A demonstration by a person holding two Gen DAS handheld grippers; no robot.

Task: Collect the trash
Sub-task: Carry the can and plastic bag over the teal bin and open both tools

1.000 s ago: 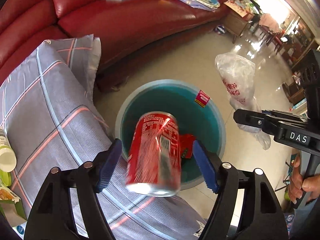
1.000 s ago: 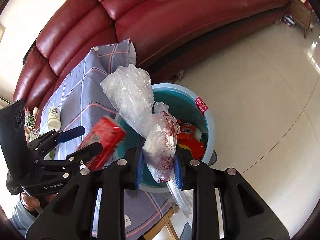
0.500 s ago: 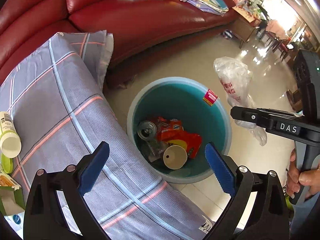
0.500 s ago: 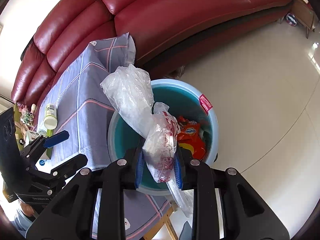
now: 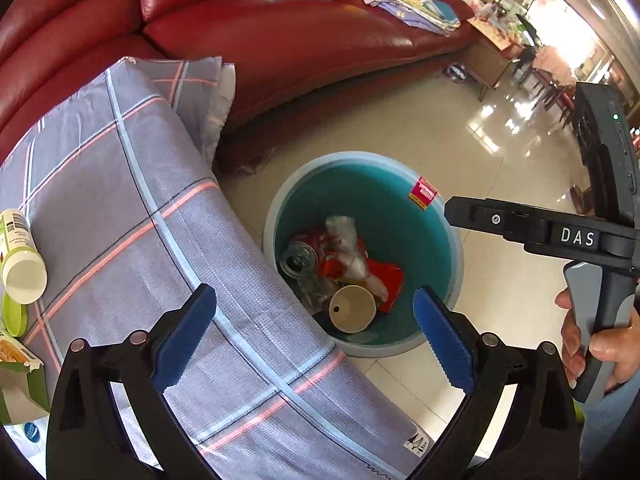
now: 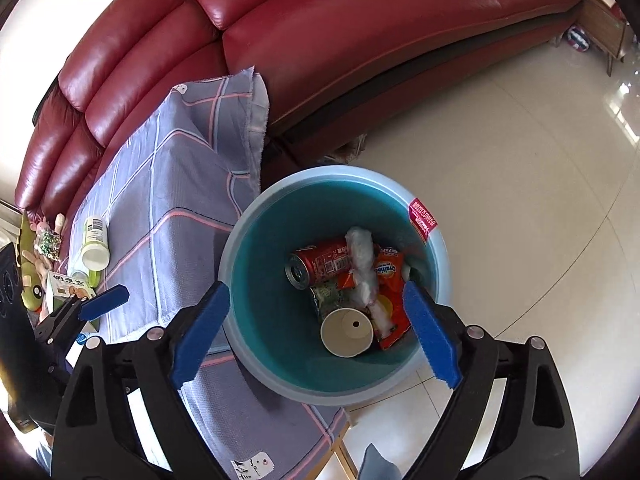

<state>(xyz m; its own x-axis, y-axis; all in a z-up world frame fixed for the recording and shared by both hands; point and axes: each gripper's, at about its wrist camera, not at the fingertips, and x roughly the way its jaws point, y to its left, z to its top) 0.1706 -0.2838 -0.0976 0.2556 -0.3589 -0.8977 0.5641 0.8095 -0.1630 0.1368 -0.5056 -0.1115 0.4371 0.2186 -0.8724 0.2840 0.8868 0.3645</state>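
Hanging over bin (image 6: 240, 240) rim, right gripper (image 6: 316, 328) empty.

A red leather sofa (image 6: 360, 40) curves behind the checked cloth (image 6: 180, 208).

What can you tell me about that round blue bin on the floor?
The bin is a round, open-topped tub, plastic by its look, pale blue outside and teal inside, with a red sticker at its rim. It stands upright on the tiled floor beside the cloth-covered table. Inside lie a red can, a paper cup, an orange wrapper and a crumpled plastic bag.
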